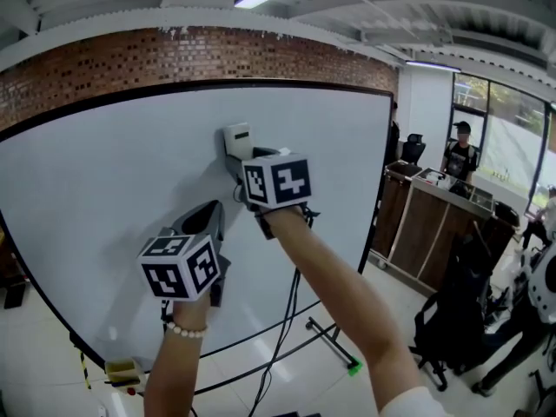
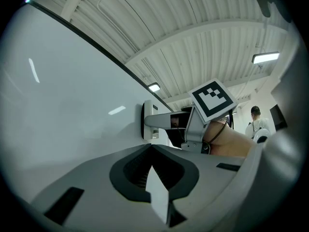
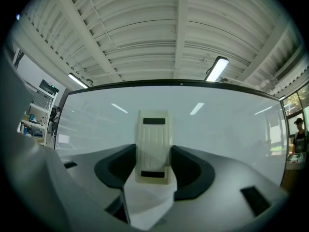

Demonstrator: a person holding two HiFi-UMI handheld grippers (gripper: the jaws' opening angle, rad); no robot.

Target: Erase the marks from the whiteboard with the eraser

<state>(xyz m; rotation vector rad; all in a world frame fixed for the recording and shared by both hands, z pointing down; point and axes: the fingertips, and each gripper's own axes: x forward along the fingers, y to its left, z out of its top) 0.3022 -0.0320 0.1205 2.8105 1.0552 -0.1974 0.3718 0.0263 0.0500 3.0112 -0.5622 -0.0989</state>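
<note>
The big whiteboard [image 1: 104, 189] stands on a black-framed stand, and I see no marks on it. A cream eraser [image 1: 237, 136] lies flat against the board near its upper middle. My right gripper [image 1: 241, 156] is shut on the eraser [image 3: 153, 144], whose ribbed back fills the space between the jaws. My left gripper [image 1: 207, 218] hangs lower and to the left, close to the board, shut with nothing in it. In the left gripper view the jaws [image 2: 152, 151] meet, and the eraser [image 2: 148, 121] shows ahead against the board [image 2: 63, 95], held by the right gripper [image 2: 166, 122].
A brick wall [image 1: 104, 63] runs above the board. The stand's legs and cables [image 1: 326, 337] cross the floor below. At the right are a wooden counter [image 1: 434, 224], a person [image 1: 458, 150] behind it, and black bags and chairs [image 1: 460, 320]. A small yellow object [image 1: 122, 370] sits at the board's foot.
</note>
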